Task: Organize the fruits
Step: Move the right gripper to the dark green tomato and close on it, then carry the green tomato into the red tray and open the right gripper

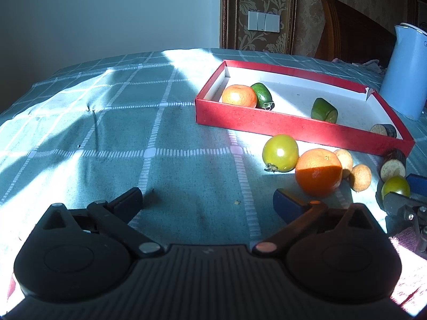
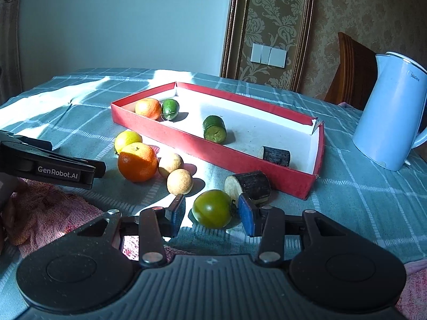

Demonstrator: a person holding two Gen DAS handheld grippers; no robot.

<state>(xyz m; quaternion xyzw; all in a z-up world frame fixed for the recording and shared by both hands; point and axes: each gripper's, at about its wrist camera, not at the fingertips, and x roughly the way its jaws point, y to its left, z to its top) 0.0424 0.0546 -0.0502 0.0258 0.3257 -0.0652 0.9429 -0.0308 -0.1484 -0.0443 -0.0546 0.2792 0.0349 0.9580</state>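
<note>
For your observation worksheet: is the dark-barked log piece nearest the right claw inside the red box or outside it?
Outside. The log piece lies on the tablecloth, in front of the red box wall.

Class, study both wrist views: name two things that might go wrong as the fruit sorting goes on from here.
1. The right gripper brackets the green fruit with a visible gap at the left finger; being round, it may roll away.
2. A dark cut piece lies just behind and could be knocked against the red box.

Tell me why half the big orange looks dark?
Left wrist view: a shadow edge cuts across the big orange, sunlit top, shaded bottom. Right wrist view: same orange fully lit, sunlight glaring on the red box floor; the fisheye lens bends the tablecloth lines.
</note>
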